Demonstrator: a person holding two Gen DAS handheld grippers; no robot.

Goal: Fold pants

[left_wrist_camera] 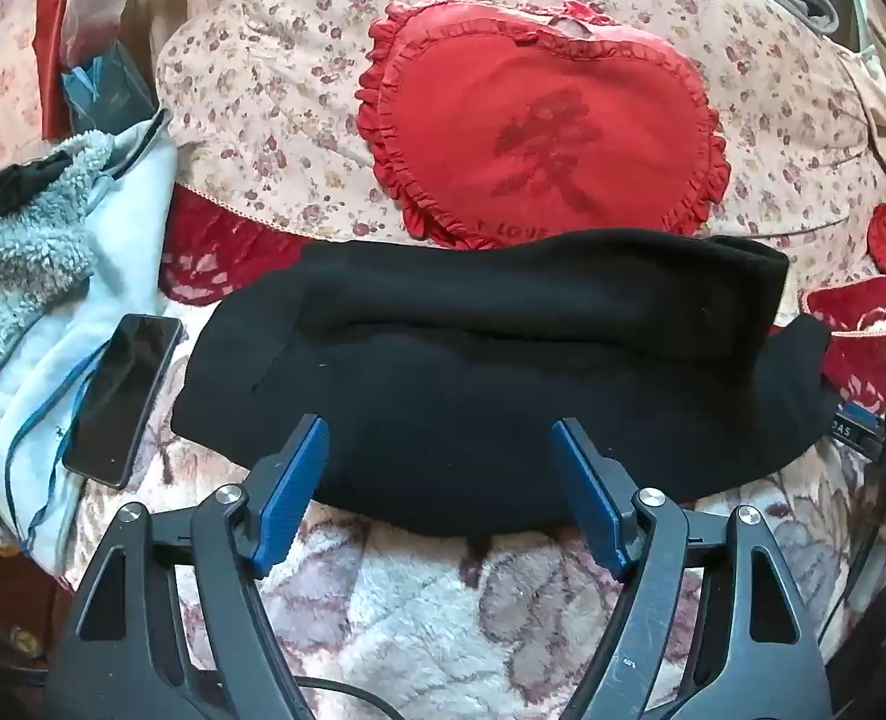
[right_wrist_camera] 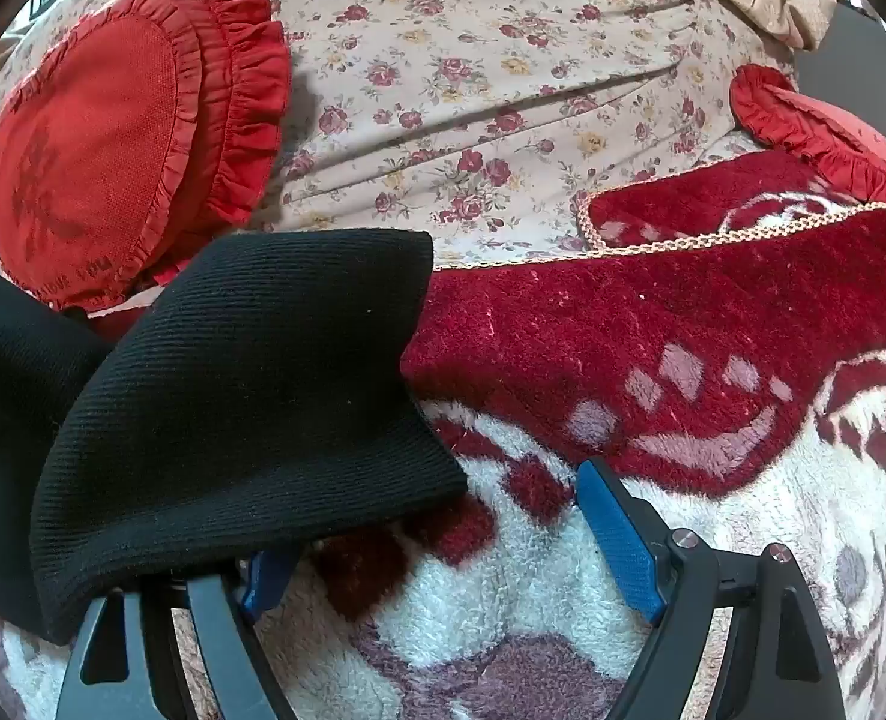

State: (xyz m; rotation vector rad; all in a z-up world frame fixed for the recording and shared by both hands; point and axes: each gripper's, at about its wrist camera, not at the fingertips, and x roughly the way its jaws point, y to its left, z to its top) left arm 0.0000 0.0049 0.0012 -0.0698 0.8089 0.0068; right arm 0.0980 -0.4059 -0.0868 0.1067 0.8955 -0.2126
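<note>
Left wrist view shows the black pants (left_wrist_camera: pixel 503 372) lying across a fleecy patterned blanket (left_wrist_camera: pixel 419 612) on a bed, already doubled into a long band, with a red heart cushion (left_wrist_camera: pixel 539 138) behind them and a phone (left_wrist_camera: pixel 122 396) just beside their left end. The left claw (left_wrist_camera: pixel 440 480) hangs over the near edge with its blue pads spread wide, holding nothing. In the right wrist view the right claw (right_wrist_camera: pixel 437 531) is also fully spread; the pants' ribbed end (right_wrist_camera: pixel 245 408) drapes over its left finger, yet nothing is pinched.

The step in hand looks like taking hold for another fold. To do it well, each claw should probably bite the full stack of layers at the near edge, not just the top one, and both ends should be lifted together so the band stays flat. The right claw would need the cloth brought between its pads first. Keeping clear of the phone seems wise.
</note>
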